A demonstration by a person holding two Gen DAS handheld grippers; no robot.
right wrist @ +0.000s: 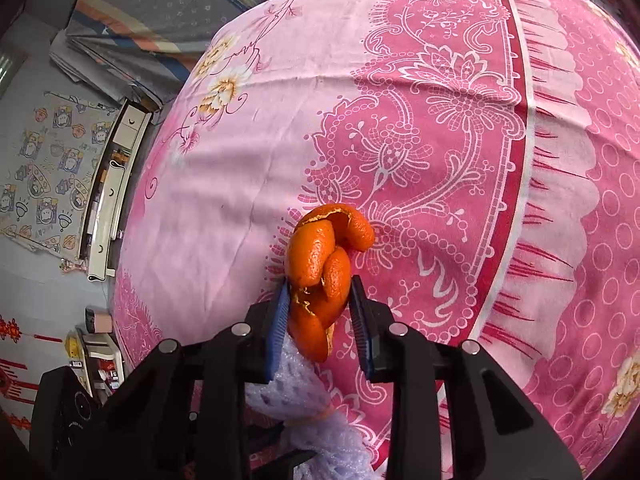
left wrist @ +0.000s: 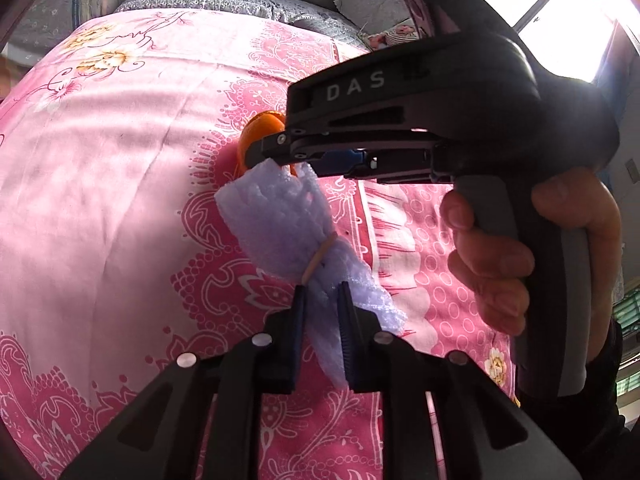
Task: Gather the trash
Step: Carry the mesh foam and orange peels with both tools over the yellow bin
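My left gripper is shut on a pale purple foam net tied with a rubber band, held above the pink bed sheet. My right gripper is shut on a curled orange peel, also above the sheet. In the left wrist view the right gripper comes in from the right, its tip touching the top of the foam net, with the orange peel partly hidden behind it. The foam net shows below the right gripper's fingers.
The flowered pink sheet covers a bed. Grey bedding and pillows lie at its far end, under a bright window. A white cabinet and clutter on the floor stand left of the bed.
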